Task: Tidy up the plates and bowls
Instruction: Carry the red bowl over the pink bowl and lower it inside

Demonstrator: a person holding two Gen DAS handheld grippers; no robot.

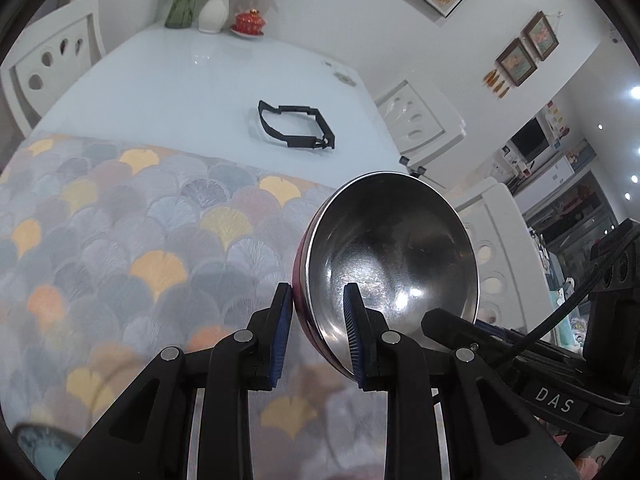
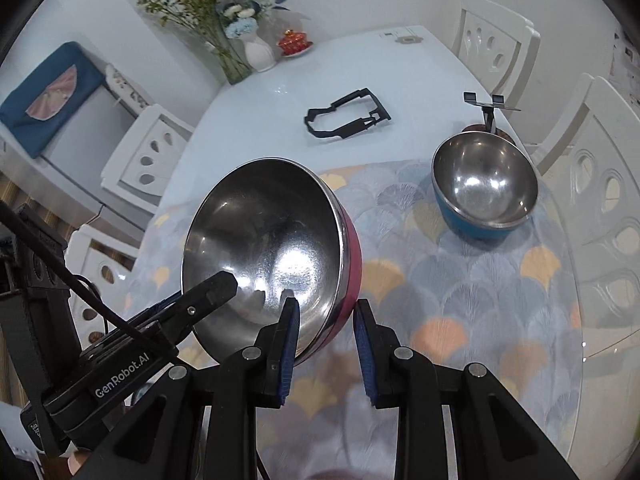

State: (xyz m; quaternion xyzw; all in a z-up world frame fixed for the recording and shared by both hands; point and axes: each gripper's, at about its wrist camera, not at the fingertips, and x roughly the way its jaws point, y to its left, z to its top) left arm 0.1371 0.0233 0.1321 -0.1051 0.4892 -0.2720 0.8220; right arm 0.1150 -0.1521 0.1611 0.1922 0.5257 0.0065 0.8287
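Note:
A steel bowl with a red outside [image 1: 392, 256] [image 2: 264, 240] hangs tilted above the patterned placemat [image 1: 120, 240] [image 2: 460, 288]. My left gripper [image 1: 318, 312] is shut on its near rim, one pad outside on the red wall and one inside. My right gripper [image 2: 325, 320] is shut on the same bowl's rim at another spot, its left pad inside the bowl. Each view shows the other gripper's finger reaching over the rim. A second steel bowl with a blue outside [image 2: 484, 188] sits upright on the far right of the placemat.
A black plastic frame [image 1: 296, 126] [image 2: 346, 118] lies on the white table beyond the placemat. A vase of flowers [image 2: 260, 54] and a red lidded cup [image 2: 294, 42] stand at the far end. A small black stand [image 2: 490, 114] is behind the blue bowl. White chairs ring the table. A blue-patterned dish [image 1: 44, 452] shows at the lower left edge.

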